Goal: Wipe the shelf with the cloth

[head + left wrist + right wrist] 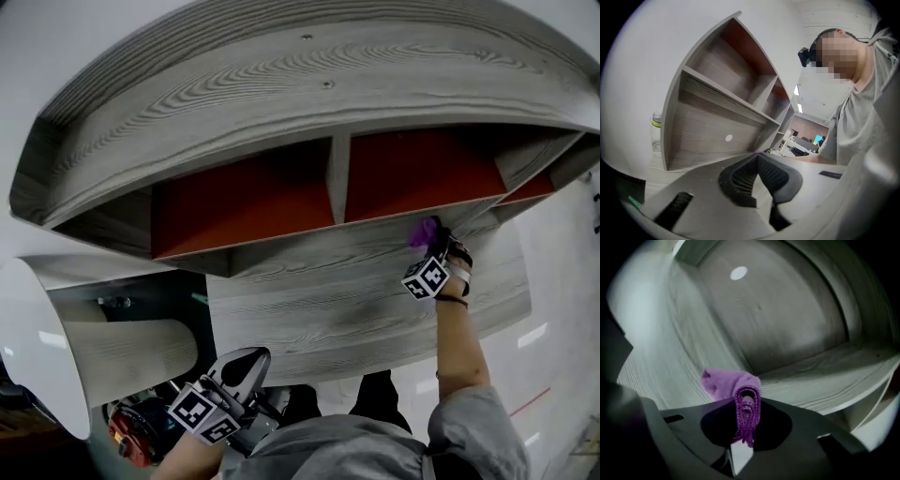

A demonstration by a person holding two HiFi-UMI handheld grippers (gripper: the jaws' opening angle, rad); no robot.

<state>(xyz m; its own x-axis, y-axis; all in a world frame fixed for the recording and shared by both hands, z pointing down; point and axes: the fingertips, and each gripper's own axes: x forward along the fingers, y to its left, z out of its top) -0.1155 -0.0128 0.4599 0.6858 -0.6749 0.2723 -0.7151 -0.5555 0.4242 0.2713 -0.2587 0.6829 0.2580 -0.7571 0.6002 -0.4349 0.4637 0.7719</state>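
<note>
The shelf unit [281,112] is grey wood-grain with red back panels. A purple cloth [424,232] is pressed on the front of a lower shelf board [375,281], below the right-hand compartment, with my right gripper [431,247] shut on it. In the right gripper view the cloth [729,382] bunches past the jaws against grey wood [787,324], a strand pinched at the right gripper [747,401]. My left gripper [246,361] hangs low at the bottom left, away from the shelf, shut on nothing. The left gripper [757,158] points at the shelf [722,98] from the side.
A white curved panel [37,347] stands at the left, with a red object [129,437] below it. A clear jar with a green band [656,130] stands left of the shelf. The person's grey-sleeved right arm [459,375] reaches up to the board.
</note>
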